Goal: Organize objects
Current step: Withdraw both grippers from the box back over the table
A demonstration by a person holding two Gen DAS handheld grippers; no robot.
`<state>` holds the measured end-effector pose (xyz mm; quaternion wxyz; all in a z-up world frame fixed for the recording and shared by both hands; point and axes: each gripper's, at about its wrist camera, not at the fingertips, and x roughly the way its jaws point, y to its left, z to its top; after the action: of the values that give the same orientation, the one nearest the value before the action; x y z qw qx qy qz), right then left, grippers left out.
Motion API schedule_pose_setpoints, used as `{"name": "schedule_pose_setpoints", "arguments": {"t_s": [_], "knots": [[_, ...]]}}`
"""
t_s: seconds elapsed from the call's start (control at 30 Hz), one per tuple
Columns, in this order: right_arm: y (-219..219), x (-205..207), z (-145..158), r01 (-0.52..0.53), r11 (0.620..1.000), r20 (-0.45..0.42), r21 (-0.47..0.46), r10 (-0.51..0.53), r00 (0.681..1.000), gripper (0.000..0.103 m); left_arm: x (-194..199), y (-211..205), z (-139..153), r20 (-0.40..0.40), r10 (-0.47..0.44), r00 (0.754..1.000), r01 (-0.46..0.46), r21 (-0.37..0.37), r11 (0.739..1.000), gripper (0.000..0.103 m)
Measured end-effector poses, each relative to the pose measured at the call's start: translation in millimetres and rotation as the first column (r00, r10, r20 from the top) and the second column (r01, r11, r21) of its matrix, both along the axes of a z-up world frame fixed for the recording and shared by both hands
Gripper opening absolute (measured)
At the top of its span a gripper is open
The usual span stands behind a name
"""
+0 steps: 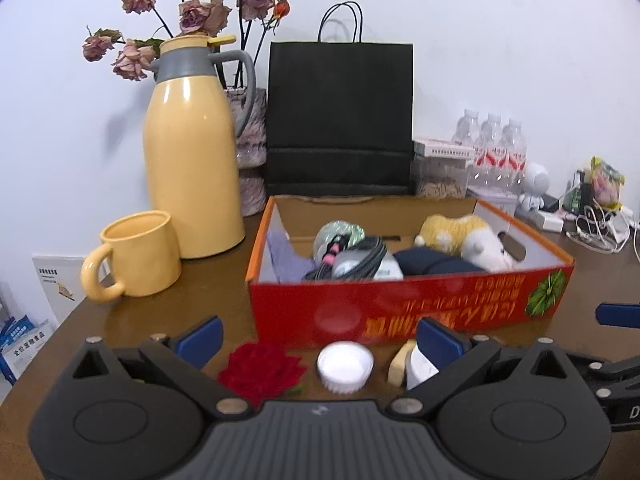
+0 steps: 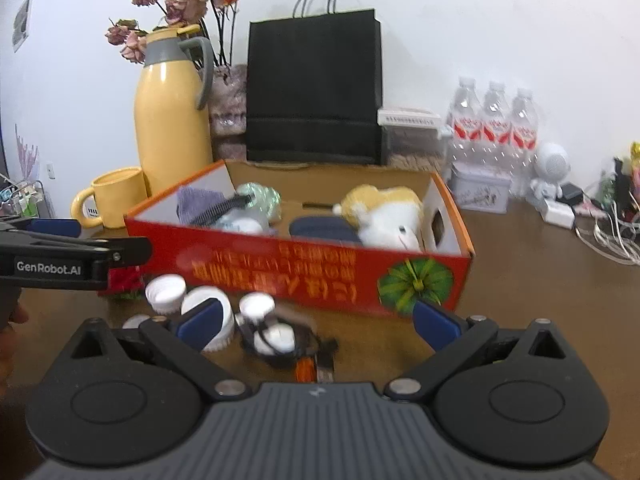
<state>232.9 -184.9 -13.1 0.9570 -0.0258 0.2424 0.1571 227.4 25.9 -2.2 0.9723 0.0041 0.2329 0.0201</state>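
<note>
A red cardboard box [image 1: 400, 304] stands on the brown table and holds a yellow-white plush toy [image 1: 468, 240], a dark cloth, cables and a shiny ball. In front of it lie a red fabric rose [image 1: 260, 368], a white cap [image 1: 345, 365], a white jar [image 1: 418, 366] and a cream block [image 1: 400, 362]. My left gripper [image 1: 320, 340] is open above them, empty. In the right wrist view the box [image 2: 320, 268] stands ahead, with white caps [image 2: 166, 288], a white jar [image 2: 222, 320] and black-white earphones [image 2: 276, 336] before it. My right gripper [image 2: 316, 322] is open over them, empty.
A yellow thermos [image 1: 192, 152] and yellow mug [image 1: 136, 256] stand left of the box. A black paper bag [image 1: 340, 116] and a vase of dried roses [image 1: 192, 12] stand behind. Water bottles [image 2: 496, 120], a tin, a white figurine and cables lie right.
</note>
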Motion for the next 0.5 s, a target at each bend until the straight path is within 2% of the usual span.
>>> {"name": "schedule_pose_setpoints", "arguments": {"t_s": [0.5], "knots": [[-12, -36, -23, 0.039, 0.999, -0.051, -0.03, -0.04, 0.998, 0.103, -33, 21, -20, -0.046, 0.009, 0.999, -0.008, 0.02, 1.0, 0.103]]}}
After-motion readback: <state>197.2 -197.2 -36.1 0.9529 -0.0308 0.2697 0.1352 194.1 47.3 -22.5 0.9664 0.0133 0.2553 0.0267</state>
